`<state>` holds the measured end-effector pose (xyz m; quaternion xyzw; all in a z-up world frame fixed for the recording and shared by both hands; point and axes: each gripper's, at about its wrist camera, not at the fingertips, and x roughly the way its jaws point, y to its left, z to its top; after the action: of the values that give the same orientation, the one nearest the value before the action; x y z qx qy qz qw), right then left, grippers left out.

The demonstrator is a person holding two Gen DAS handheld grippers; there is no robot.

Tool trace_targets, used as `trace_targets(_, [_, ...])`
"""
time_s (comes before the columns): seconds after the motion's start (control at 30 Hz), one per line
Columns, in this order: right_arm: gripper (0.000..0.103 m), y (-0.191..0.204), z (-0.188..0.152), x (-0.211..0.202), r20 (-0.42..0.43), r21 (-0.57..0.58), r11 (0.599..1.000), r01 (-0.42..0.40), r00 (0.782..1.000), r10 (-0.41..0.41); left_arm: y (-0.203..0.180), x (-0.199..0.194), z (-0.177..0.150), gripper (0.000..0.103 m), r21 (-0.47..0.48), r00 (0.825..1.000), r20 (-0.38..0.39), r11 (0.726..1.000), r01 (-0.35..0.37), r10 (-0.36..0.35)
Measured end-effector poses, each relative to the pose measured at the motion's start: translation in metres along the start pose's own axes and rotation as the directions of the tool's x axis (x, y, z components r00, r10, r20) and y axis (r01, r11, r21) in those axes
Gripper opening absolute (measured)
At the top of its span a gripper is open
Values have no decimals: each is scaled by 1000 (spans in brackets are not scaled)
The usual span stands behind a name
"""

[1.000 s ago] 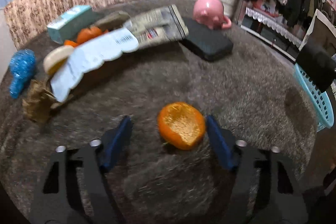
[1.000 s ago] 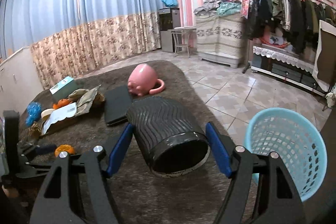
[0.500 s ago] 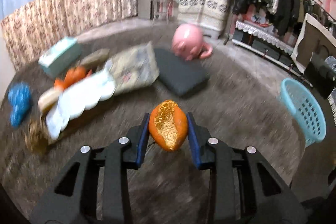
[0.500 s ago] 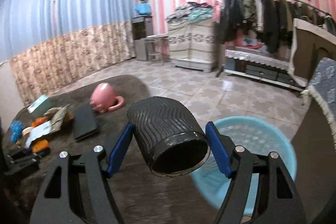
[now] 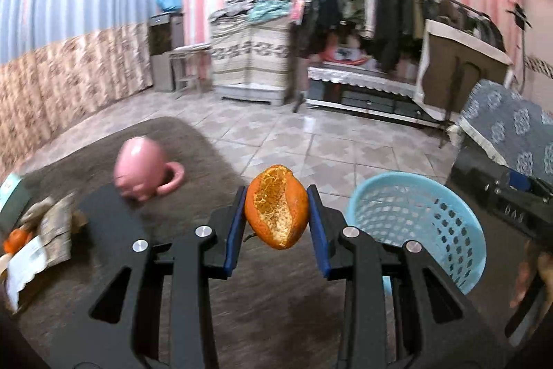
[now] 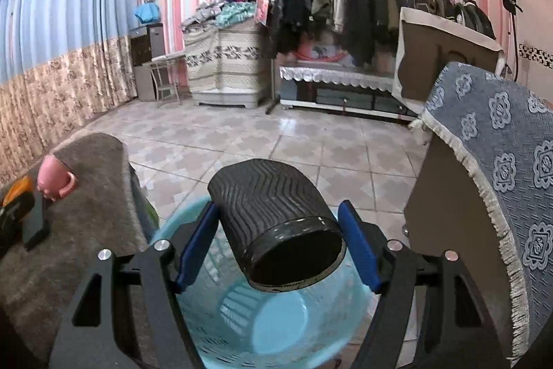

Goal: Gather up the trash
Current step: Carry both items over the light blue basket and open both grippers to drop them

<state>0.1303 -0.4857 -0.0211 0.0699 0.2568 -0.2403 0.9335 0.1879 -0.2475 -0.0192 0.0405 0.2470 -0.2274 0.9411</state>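
My left gripper is shut on an orange peel and holds it up above the brown carpet, left of the light blue basket. My right gripper is shut on a black ribbed cup and holds it directly over the open basket. More trash lies on the carpet at the far left in the left wrist view: crumpled paper and wrappers and an orange piece.
A pink mug and a black flat pad lie on the carpet. A chair with a blue patterned cover stands right of the basket. Tiled floor, a clothes rack and cabinets lie beyond.
My left gripper closed on the orange peel, lifted it off the carpet and swung right toward the basket. My right gripper carried the black cup from the carpet to over the basket.
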Motion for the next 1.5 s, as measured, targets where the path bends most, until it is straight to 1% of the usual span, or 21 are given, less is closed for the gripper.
trace_targets(0.13, [71,-22,-5,1,4,36,999,19,1000,-19,-33,29,9,33,0,997,-29,998,67,-67])
trace_targets(0.27, [71,-52,-6,7,-1,86,995,56,998,-57,-64,50,16,33,14,992,-51,994,112,-111])
trace_targets(0.37, [71,-64,-10,11,-6,123,990,63,998,-63,-89,62,18,33,40,988,-60,988,147,-144])
trace_targets(0.43, [71,-69,-11,13,-8,127,989,73,997,-73,-104,70,17,33,60,982,-75,982,178,-173])
trace_targets(0.53, [71,-74,-13,15,-18,142,987,79,997,-77,-118,79,9,34,100,981,-88,979,180,-172])
trace_targets(0.63, [71,-78,-16,18,-32,158,984,78,997,-74,-127,86,2,36,151,980,-127,973,174,-155])
trace_targets(0.67, [71,-78,-16,19,-34,160,984,78,997,-73,-128,89,1,38,167,981,-132,972,165,-144])
trace_targets(0.73, [71,-74,-17,18,-38,157,985,76,997,-71,-123,90,2,55,182,985,-124,973,141,-119])
trace_targets(0.8, [71,-71,-19,19,-41,148,986,76,997,-71,-115,89,5,62,155,988,-109,980,122,-106])
trace_targets(0.87, [71,-67,-19,19,-45,142,987,74,997,-68,-101,87,10,66,99,987,-112,987,128,-117])
trace_targets(0.9, [71,-65,-19,20,-48,140,987,73,997,-67,-97,87,11,70,83,987,-111,989,125,-116])
trace_targets(0.93, [71,-63,-20,20,-51,137,988,73,996,-66,-90,84,13,75,69,989,-101,991,115,-107])
trace_targets(0.97, [71,-60,-20,21,-55,133,989,71,996,-65,-87,82,13,77,69,991,-94,992,102,-96])
trace_targets(1.0, [71,-56,-21,23,-61,127,989,72,996,-65,-82,78,13,81,78,994,-82,994,74,-67])
trace_targets(1.07, [71,-50,-22,25,-68,122,990,75,995,-67,-79,73,13,85,99,997,-68,994,43,-36])
trace_targets(1.13, [71,-47,-23,28,-76,127,989,74,995,-64,-73,65,13,89,112,998,-52,993,28,-22])
trace_targets(1.23, [71,-39,-26,31,-88,121,990,78,994,-67,-66,60,16,90,113,999,-35,994,6,-2])
trace_targets(1.3, [71,-35,-27,33,-90,121,989,81,993,-70,-60,58,19,92,94,1000,-29,996,3,0])
trace_targets(1.37, [71,-32,-26,35,-88,125,989,83,993,-72,-52,58,21,92,67,999,-33,998,11,-9])
trace_targets(1.5, [71,-30,-22,41,-80,123,988,92,993,-83,-47,59,22,92,70,999,-37,998,-4,6])
